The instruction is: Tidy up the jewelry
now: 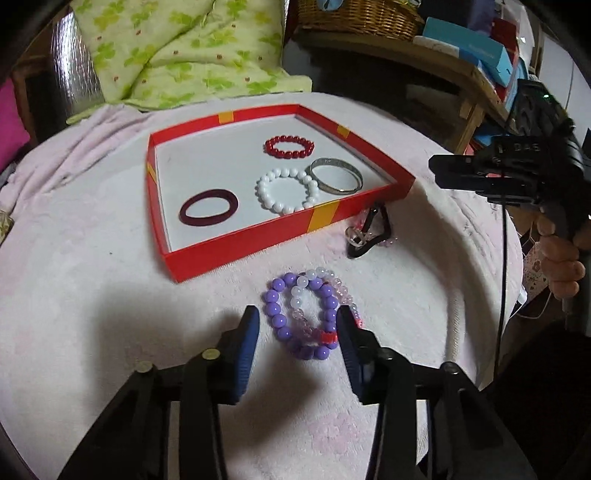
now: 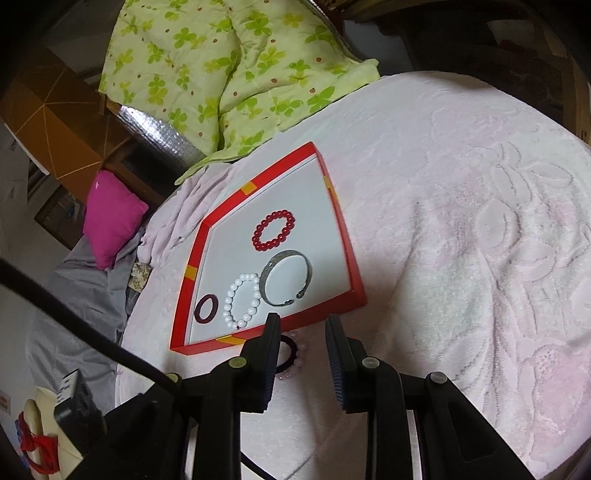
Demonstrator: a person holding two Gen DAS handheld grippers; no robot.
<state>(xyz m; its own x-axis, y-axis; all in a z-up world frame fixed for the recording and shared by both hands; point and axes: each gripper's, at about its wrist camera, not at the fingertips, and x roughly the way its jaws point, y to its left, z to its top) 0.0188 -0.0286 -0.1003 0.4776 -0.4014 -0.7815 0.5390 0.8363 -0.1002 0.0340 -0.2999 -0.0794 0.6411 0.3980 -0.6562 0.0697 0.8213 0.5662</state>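
Note:
A red tray [image 1: 236, 254] with a white floor holds a red bead bracelet [image 1: 289, 147], a silver bangle [image 1: 335, 175], a white bead bracelet [image 1: 287, 189] and a dark maroon ring [image 1: 208, 212]. In front of it on the pink blanket lie a purple bead bracelet [image 1: 275, 314] and a pale pink-and-white one [image 1: 314, 275], overlapping. My left gripper [image 1: 299, 328] is open around them, with a gap at the left pad. A black hair tie with pink beads [image 1: 373, 236] lies by the tray's corner. My right gripper [image 2: 303, 332] is open and empty just above that hair tie [image 2: 291, 354].
A green floral quilt [image 1: 192, 51] lies behind the tray [image 2: 201, 243]. A wicker basket [image 1: 362, 14] and boxes sit on a wooden shelf [image 1: 454, 70] at the back right. A magenta cushion [image 2: 110, 218] is off the blanket's left edge. A black cable [image 1: 503, 277] hangs from the right gripper [image 1: 443, 171].

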